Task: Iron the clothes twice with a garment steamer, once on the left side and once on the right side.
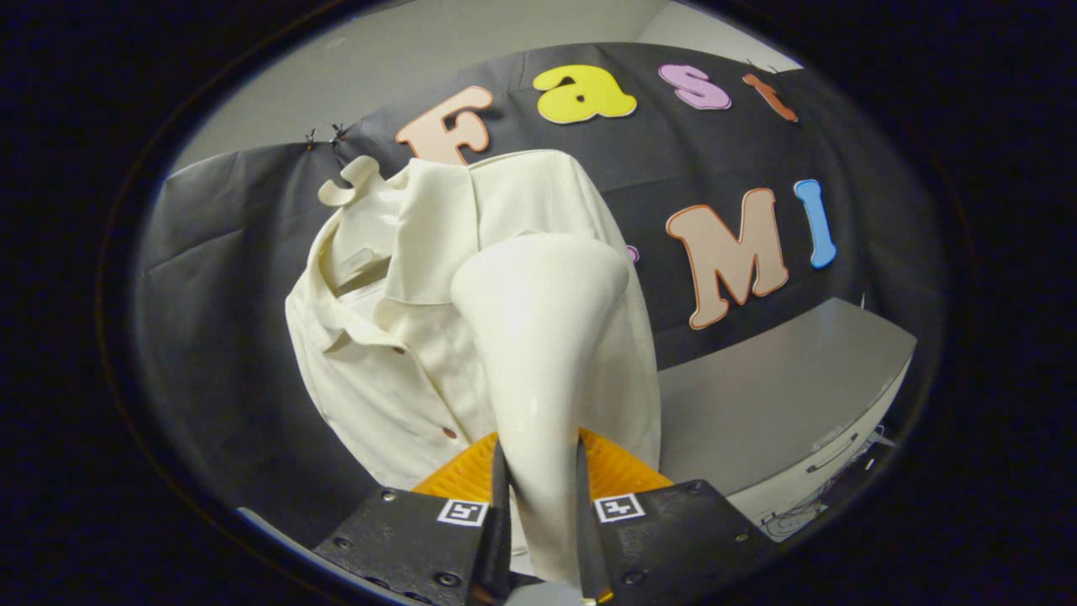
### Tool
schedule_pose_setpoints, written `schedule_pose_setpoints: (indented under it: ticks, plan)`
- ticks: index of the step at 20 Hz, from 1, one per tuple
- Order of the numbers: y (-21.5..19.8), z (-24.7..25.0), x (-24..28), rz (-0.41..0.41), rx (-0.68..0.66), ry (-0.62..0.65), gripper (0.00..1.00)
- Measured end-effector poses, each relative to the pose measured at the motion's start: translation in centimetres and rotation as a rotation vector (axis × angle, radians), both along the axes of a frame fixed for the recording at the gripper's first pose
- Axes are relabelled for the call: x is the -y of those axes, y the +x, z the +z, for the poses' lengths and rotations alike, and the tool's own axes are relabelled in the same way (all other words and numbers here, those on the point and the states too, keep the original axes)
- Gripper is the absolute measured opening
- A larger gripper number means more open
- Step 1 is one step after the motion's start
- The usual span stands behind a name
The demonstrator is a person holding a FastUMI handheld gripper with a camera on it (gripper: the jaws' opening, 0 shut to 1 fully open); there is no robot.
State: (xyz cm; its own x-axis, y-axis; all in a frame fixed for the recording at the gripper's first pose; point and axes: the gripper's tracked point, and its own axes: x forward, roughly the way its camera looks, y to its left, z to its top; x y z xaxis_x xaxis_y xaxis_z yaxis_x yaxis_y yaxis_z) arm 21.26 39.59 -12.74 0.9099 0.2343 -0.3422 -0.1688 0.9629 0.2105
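The gripper (538,505) is clamped on the garment steamer (543,337), both fingers pressing its narrow handle; the wide head rises ahead of them, against the right half of the cream shirt (379,353) hanging on a hanger (353,178); I judge a slow, even pass with the head flat on the cloth best; collar and buttons could snag; a grey cabinet (774,396) stands beside, well apart.
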Motion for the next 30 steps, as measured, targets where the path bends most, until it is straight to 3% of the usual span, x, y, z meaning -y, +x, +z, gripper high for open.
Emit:
schedule_pose_setpoints:
  ticks: [8, 30]
  plan:
    - [0.1, -3.8, 1.4, 0.014, -0.048, -0.069, 0.32]
    - [-2.6, -26.5, 6.6, 0.02, -0.426, -0.231, 0.33]
